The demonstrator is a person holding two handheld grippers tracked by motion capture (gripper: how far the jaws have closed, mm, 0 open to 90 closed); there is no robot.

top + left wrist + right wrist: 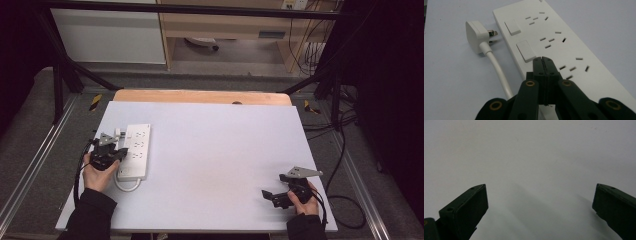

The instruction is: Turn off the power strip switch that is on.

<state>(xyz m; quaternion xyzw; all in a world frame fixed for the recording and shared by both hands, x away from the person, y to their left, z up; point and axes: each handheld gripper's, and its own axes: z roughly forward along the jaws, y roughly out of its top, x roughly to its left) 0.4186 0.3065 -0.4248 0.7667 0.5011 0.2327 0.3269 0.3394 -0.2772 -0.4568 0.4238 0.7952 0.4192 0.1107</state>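
Observation:
A white power strip (136, 150) (564, 42) lies on the left part of the white table top, with rocker switches along one side and several socket groups. Its white plug (477, 35) lies loose on the table beside it, on a white cable (499, 72). My left gripper (118, 152) (542, 59) is shut, both jaws pressed together with nothing between them, its tips just over the strip next to a rocker switch (526, 50). My right gripper (268, 196) (540, 197) rests near the table's front right corner, jaws wide open over bare table.
The white table top (215, 150) has a wooden strip at its far edge (200, 96). A loop of the strip's cable (127, 187) curls at the strip's near end. Black frame bars and cables stand around the table.

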